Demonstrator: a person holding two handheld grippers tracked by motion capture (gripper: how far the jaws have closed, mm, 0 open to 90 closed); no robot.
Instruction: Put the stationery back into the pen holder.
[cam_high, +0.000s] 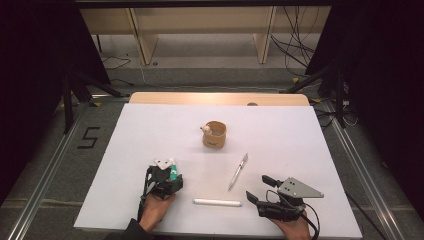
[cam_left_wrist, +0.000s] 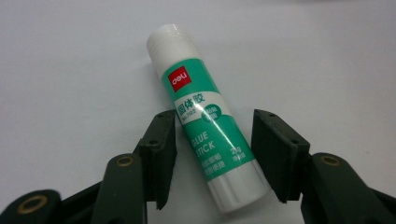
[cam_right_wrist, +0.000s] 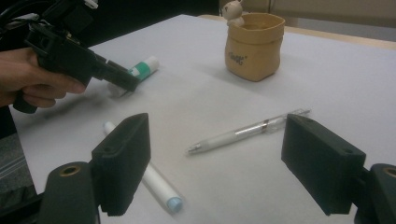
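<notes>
Left hand-held gripper (cam_left_wrist: 212, 158) straddles the glue stick (cam_left_wrist: 205, 135): jaws apart, one pad on each side of the green label. The pad at 9 o'clock sits at or very near the tube; the pad at 3 o'clock stands off with a clear gap. No clamp yet. From the high view the glue stick (cam_high: 172, 170) lies flat on the white desk (cam_high: 280, 135) at about 8 o'clock from the tan cup (cam_high: 214, 134), well apart from it, white cap pointing away from the person.

Right hand-held gripper (cam_right_wrist: 219, 163) hangs low over the near right edge of the desk, jaws wide apart, nothing between them. Ahead of it lie the clear pen (cam_right_wrist: 247, 131) and the white marker (cam_right_wrist: 144, 177).

Risks, as judged:
- Tube is round and lies a little askew between the pads; an uneven close could roll or squirt it sideways out of the grip.
- Pads sit toward the base end, so a lift may tip the capped end down.
- The near pad touching first could push the tube across the smooth desk before the far pad arrives.

Hard to make out:
- Whether the 9 o'clock pad truly touches the tube.
- The tube's base end, which is overlapped by the left gripper in the right gripper view.
- Inside of the cup; only a small figure (cam_right_wrist: 232, 10) on its rim is visible.
- Marker's near tip is blurred.
</notes>
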